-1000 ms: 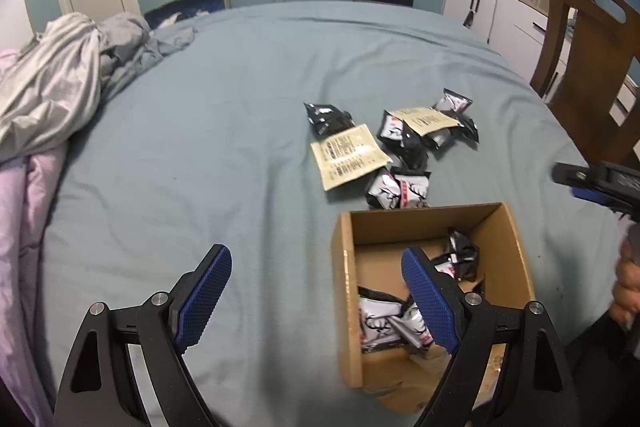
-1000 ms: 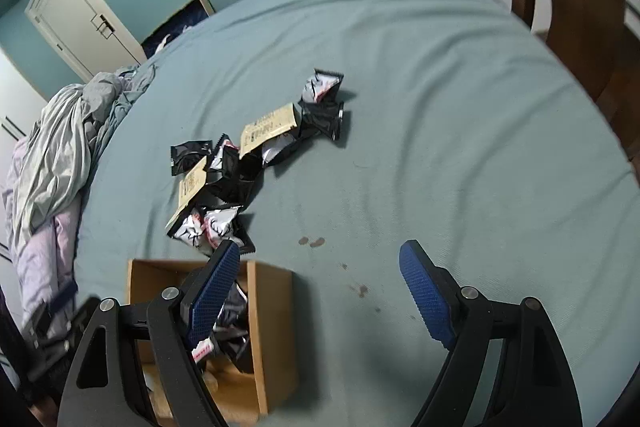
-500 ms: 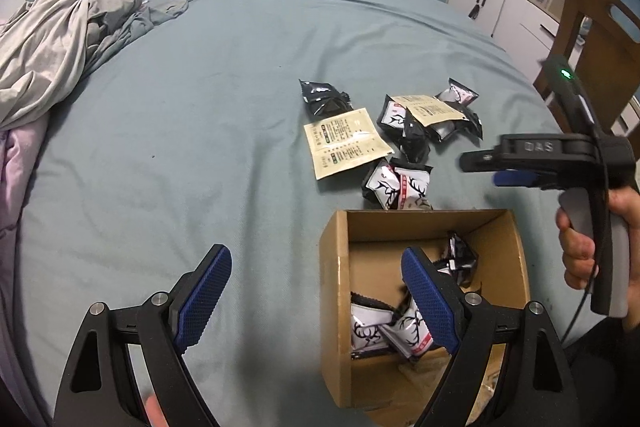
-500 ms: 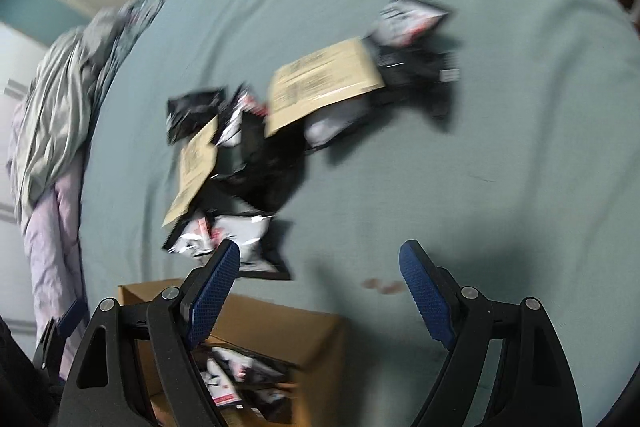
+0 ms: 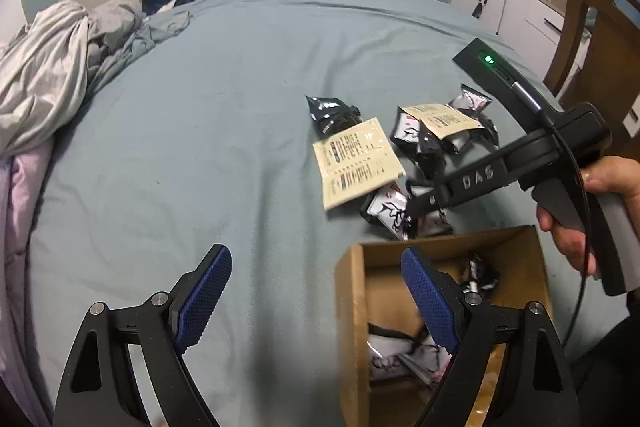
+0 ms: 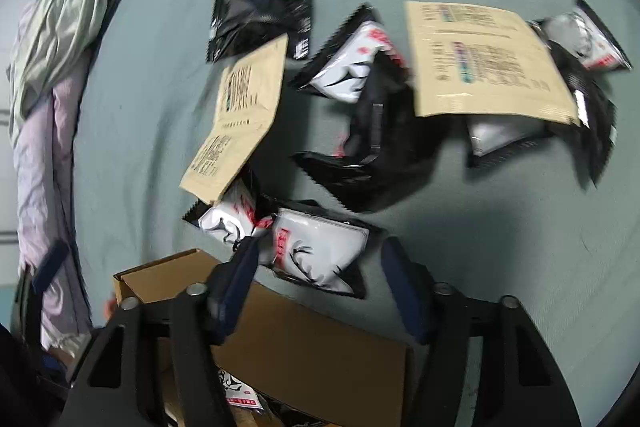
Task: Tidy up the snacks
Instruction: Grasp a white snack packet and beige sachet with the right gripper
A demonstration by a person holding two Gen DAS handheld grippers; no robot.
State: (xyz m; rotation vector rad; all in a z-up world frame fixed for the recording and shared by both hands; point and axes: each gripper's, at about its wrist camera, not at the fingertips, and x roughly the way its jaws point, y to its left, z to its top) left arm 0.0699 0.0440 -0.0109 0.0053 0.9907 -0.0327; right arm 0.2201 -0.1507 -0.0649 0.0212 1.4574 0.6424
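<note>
Right beside the open cardboard box (image 5: 442, 255), just past its far wall, glossy crinkled snack packets (image 6: 372, 131) lie heaped on the soft teal bedsheet (image 5: 224, 115), black and white foil with saw-tooth seams, and two flat matte tan sachets (image 5: 356, 161) lie on top of the heap. More foil packets sit inside the box. The right gripper (image 6: 316, 285) tilts down over the box's far rim, its blue-padded fingers (image 6: 404, 291) spread wide on either side of a white deer-print packet (image 6: 320, 251), not closed on it. The hand (image 5: 588, 203) grasps its grey handle. The left gripper (image 5: 316, 301) hovers low at the box's left wall, fingers wide apart and holding nothing. Motion blur smears the right wrist view, and whether the pads touch the packet is unclear.
</note>
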